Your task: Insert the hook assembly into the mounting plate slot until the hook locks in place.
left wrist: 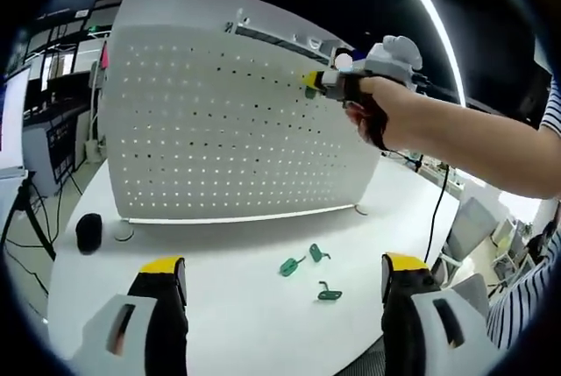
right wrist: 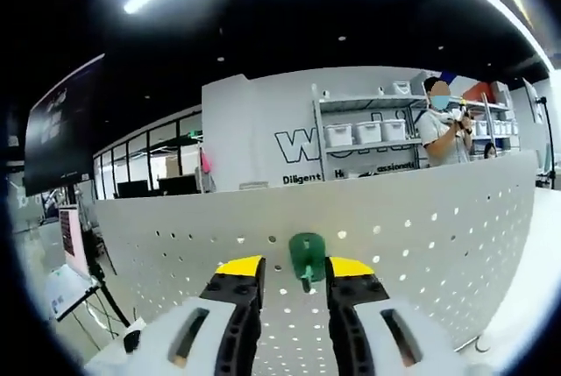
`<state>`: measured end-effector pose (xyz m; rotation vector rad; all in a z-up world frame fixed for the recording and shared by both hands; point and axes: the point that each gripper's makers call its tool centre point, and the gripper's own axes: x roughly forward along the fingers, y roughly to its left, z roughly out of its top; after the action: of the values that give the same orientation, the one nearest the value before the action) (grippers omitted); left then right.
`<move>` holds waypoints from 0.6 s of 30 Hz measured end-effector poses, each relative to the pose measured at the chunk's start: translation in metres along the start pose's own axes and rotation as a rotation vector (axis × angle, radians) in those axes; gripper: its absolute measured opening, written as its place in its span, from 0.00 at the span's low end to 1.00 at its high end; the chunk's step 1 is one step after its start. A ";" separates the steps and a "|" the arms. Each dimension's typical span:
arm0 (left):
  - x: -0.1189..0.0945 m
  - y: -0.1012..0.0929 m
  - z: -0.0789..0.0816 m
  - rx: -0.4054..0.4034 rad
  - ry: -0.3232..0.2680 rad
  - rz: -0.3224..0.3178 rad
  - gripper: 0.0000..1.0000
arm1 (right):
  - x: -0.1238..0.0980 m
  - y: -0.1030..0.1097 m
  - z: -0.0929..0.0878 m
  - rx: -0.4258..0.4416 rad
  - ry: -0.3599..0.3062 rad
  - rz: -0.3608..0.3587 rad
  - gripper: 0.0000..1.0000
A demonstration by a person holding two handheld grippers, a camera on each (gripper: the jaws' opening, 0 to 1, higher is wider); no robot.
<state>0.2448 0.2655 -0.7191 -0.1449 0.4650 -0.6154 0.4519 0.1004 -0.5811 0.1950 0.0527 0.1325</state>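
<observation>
- Your right gripper [right wrist: 295, 281] clamps a green plastic hook [right wrist: 306, 258] against the white perforated pegboard [right wrist: 421, 244] — upper area
- Your left gripper [left wrist: 282, 273] hangs apart; three green hooks [left wrist: 313, 269] lie on the smooth white table [left wrist: 237, 306]

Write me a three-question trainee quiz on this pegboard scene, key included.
1. True or false: the right hand-held gripper holds a green hook near the white pegboard.
2. How many green hooks lie on the table?
3. The left hand-held gripper is: A) open, B) shut on a hook.

Key: 1 true; 2 three; 3 A.
</observation>
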 end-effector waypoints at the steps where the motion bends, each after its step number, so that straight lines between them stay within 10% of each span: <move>1: 0.000 0.000 0.001 -0.002 -0.002 0.001 0.94 | -0.003 0.000 0.001 -0.042 -0.001 -0.002 0.29; 13: -0.003 0.005 0.003 -0.062 -0.002 -0.005 0.95 | -0.029 0.005 -0.012 -0.156 0.045 0.070 0.50; 18: -0.006 0.012 -0.007 -0.095 0.038 0.009 0.95 | -0.047 0.008 -0.025 -0.360 0.108 0.140 0.59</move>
<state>0.2437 0.2790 -0.7265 -0.2214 0.5321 -0.5881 0.4029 0.1067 -0.6017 -0.1687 0.1213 0.2892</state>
